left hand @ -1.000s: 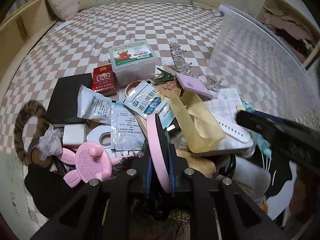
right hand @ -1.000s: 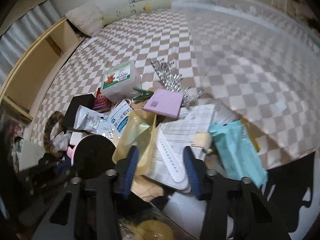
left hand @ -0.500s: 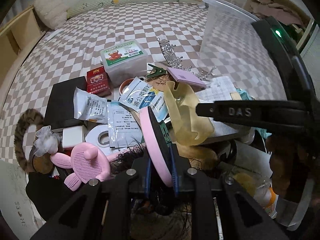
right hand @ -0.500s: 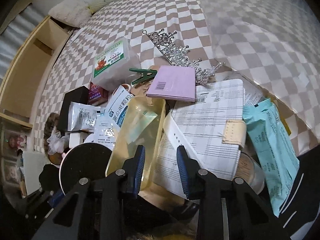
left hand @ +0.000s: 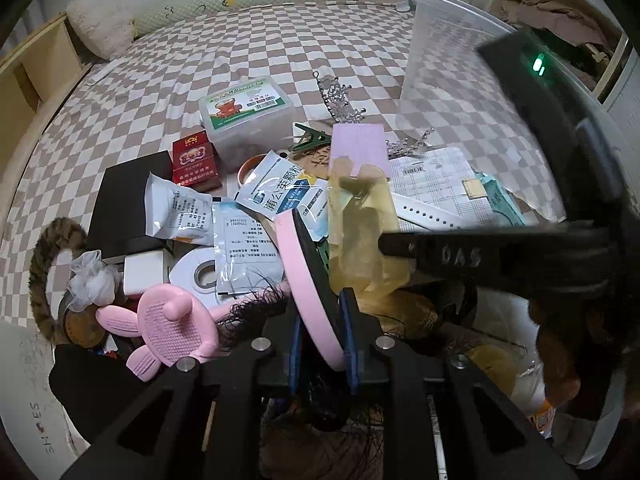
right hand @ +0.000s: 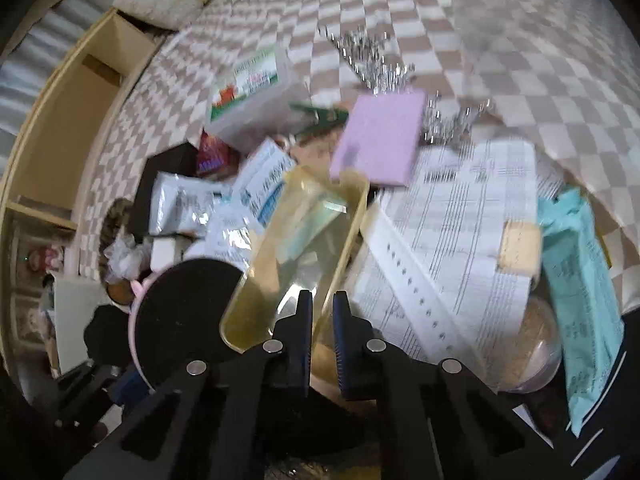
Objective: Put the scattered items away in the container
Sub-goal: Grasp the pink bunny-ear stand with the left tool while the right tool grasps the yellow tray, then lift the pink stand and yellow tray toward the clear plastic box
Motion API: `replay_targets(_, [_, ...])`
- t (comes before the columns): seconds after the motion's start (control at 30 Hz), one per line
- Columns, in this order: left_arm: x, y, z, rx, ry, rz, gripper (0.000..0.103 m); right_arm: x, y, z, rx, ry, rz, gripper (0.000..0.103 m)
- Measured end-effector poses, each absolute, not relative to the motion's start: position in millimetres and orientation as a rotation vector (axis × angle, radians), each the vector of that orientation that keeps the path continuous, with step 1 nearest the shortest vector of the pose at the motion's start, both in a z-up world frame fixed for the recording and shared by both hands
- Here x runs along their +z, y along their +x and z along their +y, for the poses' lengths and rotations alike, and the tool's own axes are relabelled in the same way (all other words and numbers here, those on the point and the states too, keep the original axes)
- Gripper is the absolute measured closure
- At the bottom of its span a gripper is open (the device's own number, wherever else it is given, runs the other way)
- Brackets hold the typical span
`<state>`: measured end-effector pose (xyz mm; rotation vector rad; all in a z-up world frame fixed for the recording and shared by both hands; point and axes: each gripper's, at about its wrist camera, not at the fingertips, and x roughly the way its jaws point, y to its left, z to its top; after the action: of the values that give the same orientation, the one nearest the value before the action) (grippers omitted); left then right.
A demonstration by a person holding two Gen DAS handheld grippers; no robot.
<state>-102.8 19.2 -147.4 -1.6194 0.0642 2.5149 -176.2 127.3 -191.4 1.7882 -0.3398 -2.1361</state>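
Observation:
My left gripper [left hand: 322, 332] is shut on a pink round disc with a black face [left hand: 310, 272], held on edge above the pile; the same disc [right hand: 184, 312] shows at lower left in the right wrist view. My right gripper [right hand: 322, 312] is closing its jaws on the near rim of a yellow translucent case [right hand: 304, 240], which runs between the pads. In the left wrist view that gripper's black body [left hand: 460, 256] reaches in from the right to the yellow case [left hand: 360, 216]. A clear plastic bin [left hand: 440, 60] stands at the back right.
The checkered bed holds a clear box with a green label [left hand: 244, 108], a red pack [left hand: 194, 160], a purple pad [left hand: 358, 148], a tiara [left hand: 340, 96], a white strap [left hand: 428, 212], a teal packet [right hand: 576, 272], sachets and a pink bunny brush [left hand: 168, 320]. Bare bedding lies behind.
My right gripper came down onto the pile and narrowed its jaws from wide apart to close around the yellow case's rim. My left gripper kept the pink disc, almost still.

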Motion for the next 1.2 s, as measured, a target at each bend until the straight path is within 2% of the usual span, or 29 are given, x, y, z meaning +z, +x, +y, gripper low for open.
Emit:
replay_targets(0.1, [-148, -104, 17, 2.517, -1.630, 0.064, 0.074, -194, -176, 128, -2.120, 1.808, -0.352, 0.095])
replay_targets(0.23, [-149, -107, 13, 2.509, -1.656, 0.014, 0.074, -175, -178, 137, -2.183, 1.728, -0.379, 0.100])
replay_targets(0.37, [-148, -108, 17, 2.480, -1.666, -0.009, 0.086, -163, -179, 153, -2.208, 1.682, -0.458, 0.100])
replay_targets(0.53, [-142, -109, 17, 2.496, -1.676, -0.038, 0.088, -154, -179, 172, -2.210, 1.656, -0.544, 0.100])
replay_targets(0.8, [-118, -108, 3, 2.558, -1.572, -0.184, 0.089, -133, -171, 189, -2.187, 1.569, -0.689, 0.100])
replay_targets(1.0, [-95, -105, -2, 2.557, -1.451, -0.323, 0.089, -123, -167, 197, -2.174, 1.517, -0.748, 0.100])
replay_targets(1.2, [-74, -99, -1, 2.572, -1.349, -0.371, 0.089, -114, -162, 202, -2.164, 1.481, -0.787, 0.100])
